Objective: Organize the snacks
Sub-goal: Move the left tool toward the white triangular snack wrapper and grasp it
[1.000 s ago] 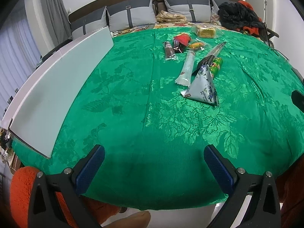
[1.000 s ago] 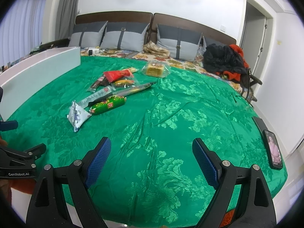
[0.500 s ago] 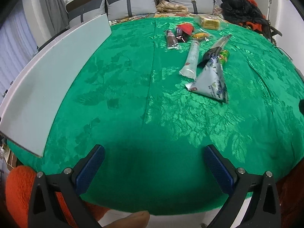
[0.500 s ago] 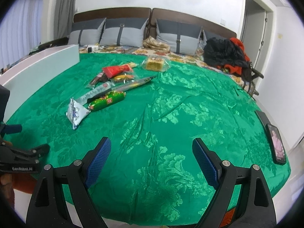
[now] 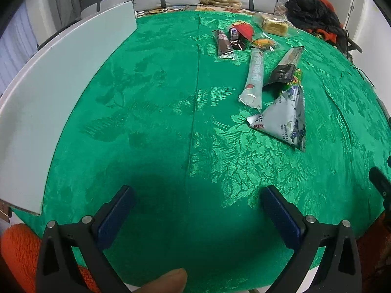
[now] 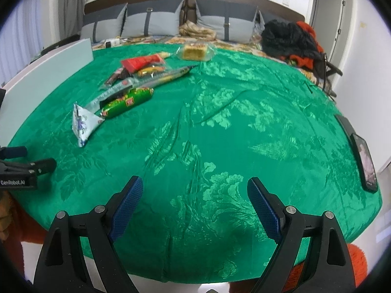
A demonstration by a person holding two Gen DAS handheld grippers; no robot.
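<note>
Several snack packets lie in a loose cluster on the green cloth (image 5: 151, 127). Nearest is a pale triangular pouch (image 5: 284, 119) (image 6: 84, 122). Behind it lie a long white stick pack (image 5: 254, 78), a dark stick pack (image 5: 286, 66), a green packet (image 6: 128, 101), brown bars (image 5: 224, 45), a red packet (image 5: 244, 30) (image 6: 141, 62) and a wrapped yellow cake (image 5: 275, 25) (image 6: 195, 51). My left gripper (image 5: 195, 210) is open and holds nothing, low over the near cloth. My right gripper (image 6: 195, 204) is open too, near the front edge, far from the snacks.
A white box (image 5: 53, 85) (image 6: 48, 68) runs along the table's left side. A black phone (image 6: 365, 163) lies at the right edge. Grey cushions (image 6: 151, 23) and a dark clothes pile (image 6: 290, 39) sit behind the table. A fingertip (image 5: 163, 282) shows at the bottom.
My left gripper has advanced over the table, so the snacks look closer and lower. The right gripper has edged forward slightly. Both stay open.
</note>
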